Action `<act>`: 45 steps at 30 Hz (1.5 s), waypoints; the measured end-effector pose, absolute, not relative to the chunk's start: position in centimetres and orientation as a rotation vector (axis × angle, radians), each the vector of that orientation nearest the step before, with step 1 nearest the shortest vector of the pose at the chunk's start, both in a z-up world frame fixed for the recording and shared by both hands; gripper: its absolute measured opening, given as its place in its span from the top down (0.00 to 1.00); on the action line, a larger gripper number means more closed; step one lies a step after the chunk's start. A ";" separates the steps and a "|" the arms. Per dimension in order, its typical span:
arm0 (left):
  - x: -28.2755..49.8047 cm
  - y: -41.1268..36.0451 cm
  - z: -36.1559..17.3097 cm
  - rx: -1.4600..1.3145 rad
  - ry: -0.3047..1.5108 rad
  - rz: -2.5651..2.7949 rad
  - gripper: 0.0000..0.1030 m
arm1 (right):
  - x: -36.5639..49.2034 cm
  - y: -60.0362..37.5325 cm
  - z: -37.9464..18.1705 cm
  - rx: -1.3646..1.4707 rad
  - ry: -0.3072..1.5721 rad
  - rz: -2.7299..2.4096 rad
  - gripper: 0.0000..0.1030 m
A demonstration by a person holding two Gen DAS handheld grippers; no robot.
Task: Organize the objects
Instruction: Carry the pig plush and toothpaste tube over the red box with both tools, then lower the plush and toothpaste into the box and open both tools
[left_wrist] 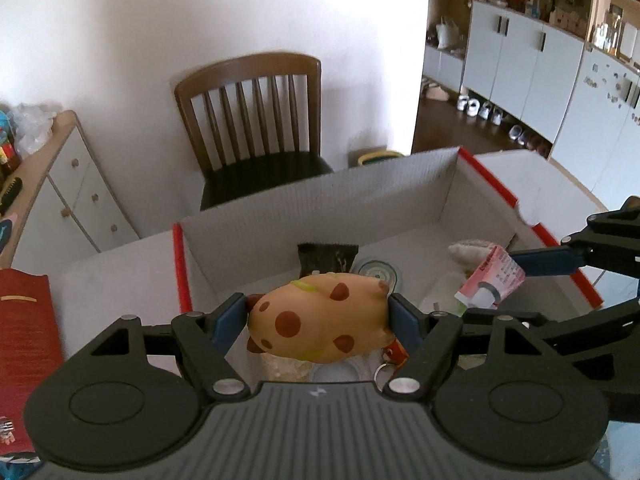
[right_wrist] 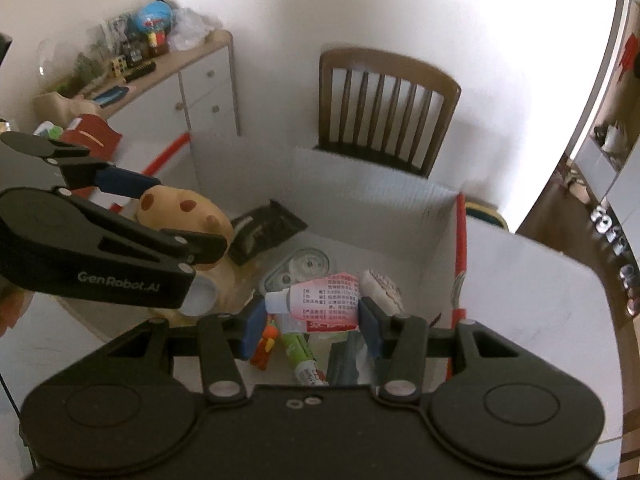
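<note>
My left gripper point(left_wrist: 318, 316) is shut on a tan soft toy with brown spots point(left_wrist: 320, 316), held over the white cardboard box point(left_wrist: 320, 204) with red edges. The toy also shows in the right wrist view point(right_wrist: 180, 208), with the left gripper point(right_wrist: 132, 216) around it. My right gripper point(right_wrist: 314, 312) is shut on a pink and white tube point(right_wrist: 320, 298) with a white cap, held over the box point(right_wrist: 380, 184). The tube shows in the left wrist view point(left_wrist: 494, 280) at the right, between the right gripper's fingers point(left_wrist: 548, 260).
In the box lie a black packet point(right_wrist: 264, 228), a round clear disc point(right_wrist: 308, 262), a green tube point(right_wrist: 300, 352), an orange item point(right_wrist: 264, 346) and a white fuzzy item point(right_wrist: 382, 284). A wooden chair point(left_wrist: 256, 120) stands behind. A cabinet point(right_wrist: 192, 92) is left.
</note>
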State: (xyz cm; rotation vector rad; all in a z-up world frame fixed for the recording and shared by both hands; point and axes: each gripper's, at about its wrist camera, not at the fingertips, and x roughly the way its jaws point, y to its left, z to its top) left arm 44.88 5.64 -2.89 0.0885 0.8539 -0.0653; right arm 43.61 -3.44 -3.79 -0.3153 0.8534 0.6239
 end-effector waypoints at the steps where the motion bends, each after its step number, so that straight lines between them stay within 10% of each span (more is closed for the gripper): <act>1: 45.2 5.7 -3.2 0.090 0.861 -0.067 0.26 | 43.7 -3.3 -4.1 -0.314 0.861 0.622 0.53; 45: 45.1 6.3 -4.6 0.004 0.927 -0.073 0.21 | 42.2 -6.6 -2.6 -0.265 0.844 0.653 0.34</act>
